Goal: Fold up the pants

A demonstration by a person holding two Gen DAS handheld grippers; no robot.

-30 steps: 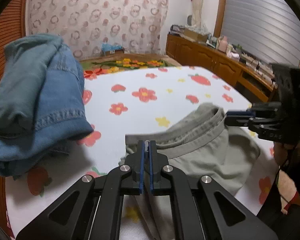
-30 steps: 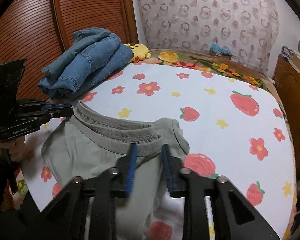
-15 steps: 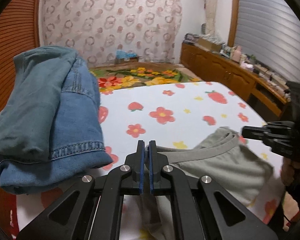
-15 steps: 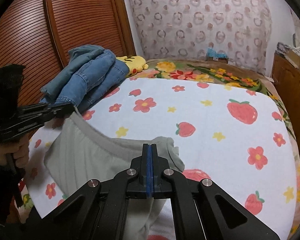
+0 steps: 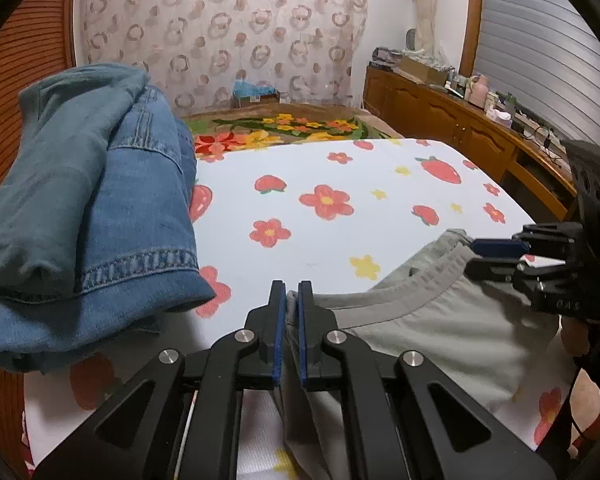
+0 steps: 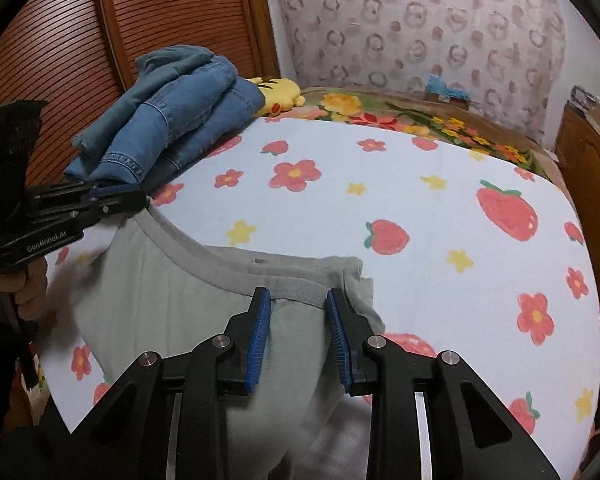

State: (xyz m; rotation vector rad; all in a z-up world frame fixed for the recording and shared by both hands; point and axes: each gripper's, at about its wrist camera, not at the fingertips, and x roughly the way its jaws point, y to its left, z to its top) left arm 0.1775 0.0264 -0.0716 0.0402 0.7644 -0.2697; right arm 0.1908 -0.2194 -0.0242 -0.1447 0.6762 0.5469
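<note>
Grey-green pants (image 5: pixel 440 328) lie on the flowered bed sheet (image 5: pixel 324 168), waistband toward the far side. My left gripper (image 5: pixel 292 304) is shut on the waistband's left corner, with cloth pinched between the blue pads. From the right wrist view that left gripper (image 6: pixel 138 200) holds the corner of the pants (image 6: pixel 160 292) at the left edge. My right gripper (image 6: pixel 296 308) is opening; its pads stand apart on either side of the waistband's right end and do not press it. In the left wrist view the right gripper (image 5: pixel 474 258) hovers at that end.
A pile of folded blue jeans (image 5: pixel 88 208) sits on the bed's left side, seen also as jeans (image 6: pixel 172 120) by the slatted wooden doors (image 6: pixel 160 20). A yellow plush toy (image 6: pixel 278 94) lies behind it. A wooden cabinet (image 5: pixel 460 120) runs along the right.
The right gripper's jaws, apart a second ago and closed on the waistband half a second ago, have parted again. The left gripper keeps its hold on the cloth.
</note>
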